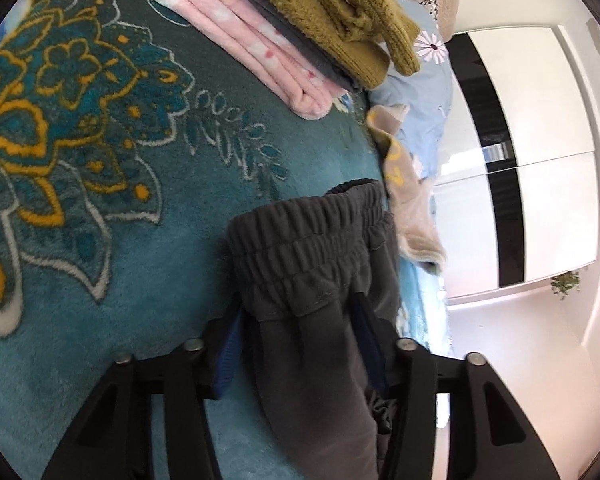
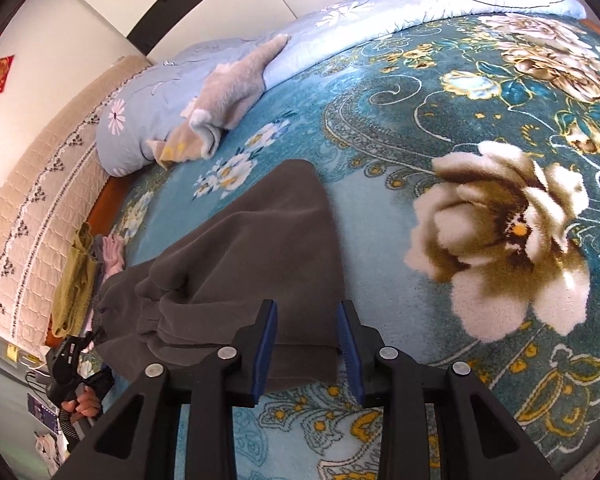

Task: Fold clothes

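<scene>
Grey trousers half-folded on the teal blanket, one end gripped, the other free.

The left gripper [image 1: 296,344] pinches the grey trousers [image 2: 260,248] just below their elastic waistband [image 1: 308,220]; the right gripper [image 2: 307,344] stands spread over the folded edge, gripping nothing. On the plush blanket [image 2: 380,240], a one-sided pull may drag the layers askew, or crowd the folded stack [image 1: 300,40].

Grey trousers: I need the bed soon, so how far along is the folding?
Done: a folded stack of pink, grey and olive pieces. In hand: the grey trousers, waistband between the left gripper's fingers; the right gripper is open over them. Left: a beige garment lying crumpled.
</scene>
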Action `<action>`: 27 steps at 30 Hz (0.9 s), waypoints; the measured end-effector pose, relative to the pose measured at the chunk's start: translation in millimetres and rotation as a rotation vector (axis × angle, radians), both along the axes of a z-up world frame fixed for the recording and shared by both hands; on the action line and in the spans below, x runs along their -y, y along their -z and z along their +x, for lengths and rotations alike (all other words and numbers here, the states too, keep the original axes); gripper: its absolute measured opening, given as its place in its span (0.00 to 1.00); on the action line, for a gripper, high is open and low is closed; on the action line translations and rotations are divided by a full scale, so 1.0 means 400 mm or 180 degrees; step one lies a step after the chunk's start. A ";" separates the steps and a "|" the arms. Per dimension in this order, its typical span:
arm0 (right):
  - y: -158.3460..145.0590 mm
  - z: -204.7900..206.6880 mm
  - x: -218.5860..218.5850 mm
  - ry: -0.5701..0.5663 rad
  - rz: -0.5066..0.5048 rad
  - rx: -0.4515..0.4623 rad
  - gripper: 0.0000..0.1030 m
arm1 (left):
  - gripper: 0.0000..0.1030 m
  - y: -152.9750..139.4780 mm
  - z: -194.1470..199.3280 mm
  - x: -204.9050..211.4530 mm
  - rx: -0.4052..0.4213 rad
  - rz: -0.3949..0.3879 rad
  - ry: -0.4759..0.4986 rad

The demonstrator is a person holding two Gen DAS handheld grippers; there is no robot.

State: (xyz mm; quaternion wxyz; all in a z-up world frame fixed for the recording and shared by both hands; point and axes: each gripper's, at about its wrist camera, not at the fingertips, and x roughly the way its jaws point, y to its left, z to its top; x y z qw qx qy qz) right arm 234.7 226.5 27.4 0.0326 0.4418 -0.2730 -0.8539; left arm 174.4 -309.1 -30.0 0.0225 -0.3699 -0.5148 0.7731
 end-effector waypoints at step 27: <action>0.002 -0.106 -0.122 -0.0197 -0.0233 -0.0450 0.39 | 0.36 -0.455 0.019 -0.708 -0.1030 -0.2430 0.1234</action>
